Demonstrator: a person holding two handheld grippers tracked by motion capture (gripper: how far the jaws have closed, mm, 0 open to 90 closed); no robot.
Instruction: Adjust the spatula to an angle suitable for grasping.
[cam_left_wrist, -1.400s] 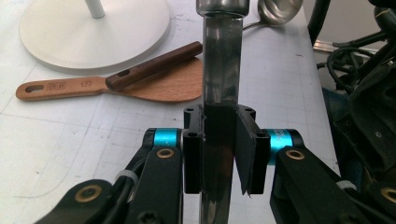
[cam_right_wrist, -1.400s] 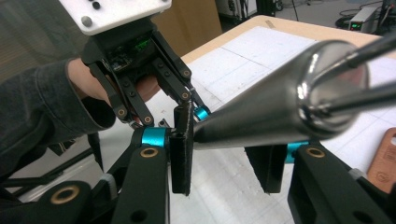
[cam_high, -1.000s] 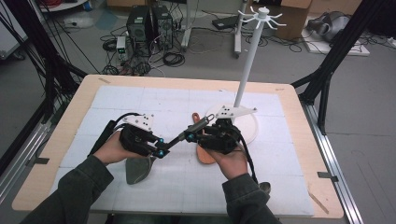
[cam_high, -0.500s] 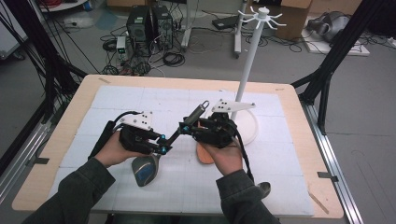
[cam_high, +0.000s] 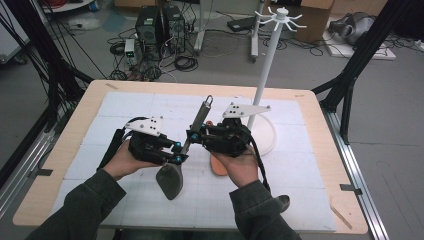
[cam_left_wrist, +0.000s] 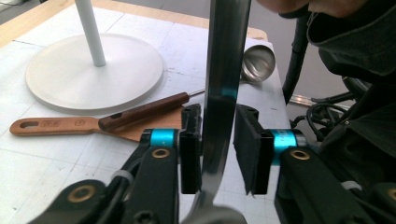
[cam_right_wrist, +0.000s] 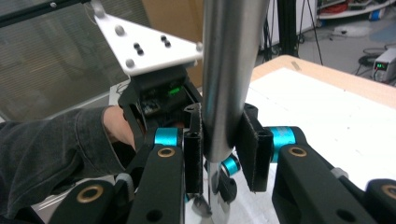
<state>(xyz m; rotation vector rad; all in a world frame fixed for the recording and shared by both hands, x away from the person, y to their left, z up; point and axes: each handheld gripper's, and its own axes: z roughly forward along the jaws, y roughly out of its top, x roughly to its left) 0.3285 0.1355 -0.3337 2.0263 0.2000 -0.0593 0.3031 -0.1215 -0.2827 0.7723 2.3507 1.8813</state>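
A utensil with a steel handle (cam_high: 200, 117) and a dark grey head (cam_high: 170, 181) stands tilted above the white mat, handle tip up and away from me. My left gripper (cam_high: 178, 154) is shut on its flat steel shank (cam_left_wrist: 219, 93) just above the head. Higher up, my right gripper (cam_high: 192, 136) is shut on the round handle (cam_right_wrist: 229, 70). In the right gripper view, the left gripper's grey plate (cam_right_wrist: 144, 42) and the hand that holds it sit close behind the handle.
A white hanging stand (cam_high: 265, 70) with a round base (cam_left_wrist: 93, 70) rises at the back right. A wooden spatula (cam_left_wrist: 56, 125) and a brown-handled tool (cam_left_wrist: 144, 110) lie beside the base. A steel cup-shaped piece (cam_left_wrist: 258, 63) rests near the mat's front edge.
The handle has swung up from a low slant toward the right to a steeper tilt. The grey head has shifted a little to the right. Both grippers have kept their hold.
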